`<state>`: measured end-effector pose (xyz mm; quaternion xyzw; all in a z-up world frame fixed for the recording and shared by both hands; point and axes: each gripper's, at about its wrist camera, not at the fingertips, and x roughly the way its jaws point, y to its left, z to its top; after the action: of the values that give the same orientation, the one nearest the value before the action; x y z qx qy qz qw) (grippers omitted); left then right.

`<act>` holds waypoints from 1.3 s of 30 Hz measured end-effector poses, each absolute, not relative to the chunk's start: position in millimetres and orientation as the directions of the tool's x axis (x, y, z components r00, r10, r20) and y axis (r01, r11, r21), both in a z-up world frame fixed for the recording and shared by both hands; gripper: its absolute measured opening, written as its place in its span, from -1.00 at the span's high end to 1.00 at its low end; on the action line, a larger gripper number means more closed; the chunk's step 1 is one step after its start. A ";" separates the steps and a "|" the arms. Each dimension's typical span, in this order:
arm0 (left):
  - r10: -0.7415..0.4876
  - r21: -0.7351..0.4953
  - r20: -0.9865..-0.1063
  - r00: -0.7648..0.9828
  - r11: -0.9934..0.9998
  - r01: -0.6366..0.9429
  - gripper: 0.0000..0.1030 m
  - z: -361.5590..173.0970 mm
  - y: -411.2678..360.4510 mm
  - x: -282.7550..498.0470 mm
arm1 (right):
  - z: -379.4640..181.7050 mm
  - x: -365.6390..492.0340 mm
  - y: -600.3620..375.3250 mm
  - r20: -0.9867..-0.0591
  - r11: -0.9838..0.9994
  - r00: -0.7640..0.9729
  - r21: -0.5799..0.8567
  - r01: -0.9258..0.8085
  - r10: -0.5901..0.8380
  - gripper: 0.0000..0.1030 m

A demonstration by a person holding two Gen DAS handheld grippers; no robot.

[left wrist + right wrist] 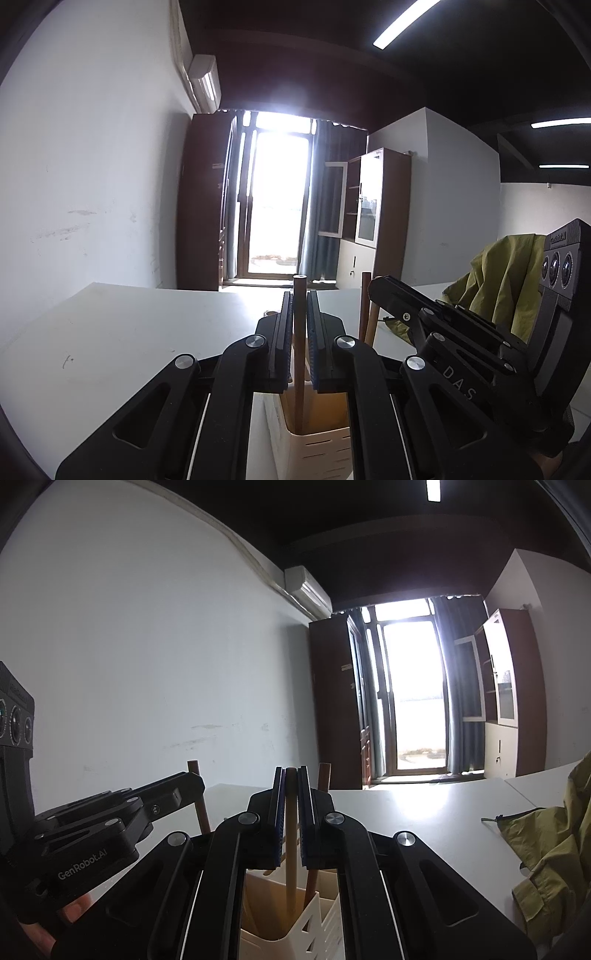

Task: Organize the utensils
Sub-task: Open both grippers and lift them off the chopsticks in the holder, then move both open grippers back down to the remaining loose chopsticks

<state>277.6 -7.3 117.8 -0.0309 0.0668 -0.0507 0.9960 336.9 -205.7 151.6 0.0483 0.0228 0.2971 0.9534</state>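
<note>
Lower ends of the wooden handles point(299, 354) hidden inside the cream slotted holder point(317, 443); utensil kind impossible to tell. Holder cut off at 6 o'clock in both views, its base unseen. Olive-green cloth point(554, 853) cut by the edge at 3 o'clock. Outdoors behind the glass door point(277, 206) washed out by glare. Cabinet point(506, 686) contents too small to read.

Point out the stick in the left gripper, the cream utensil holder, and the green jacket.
Wooden stick point(300, 325), left wrist view, mid-shaft between the pads.
Cream utensil holder point(314, 936), right wrist view, slotted front wall.
Green jacket point(554, 853), right wrist view, folded cloth on the table.
</note>
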 end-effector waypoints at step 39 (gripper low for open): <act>-0.058 -0.075 -0.202 0.978 0.996 0.044 0.39 111.9 4.4 225.2 | 144.4 297.2 -227.3 -0.172 0.871 0.854 0.110 -0.478 0.491 0.25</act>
<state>225.2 4.4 111.9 -0.0350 0.1023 -0.0255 0.9938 297.2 -227.3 144.4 0.0316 0.0975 0.2517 0.9624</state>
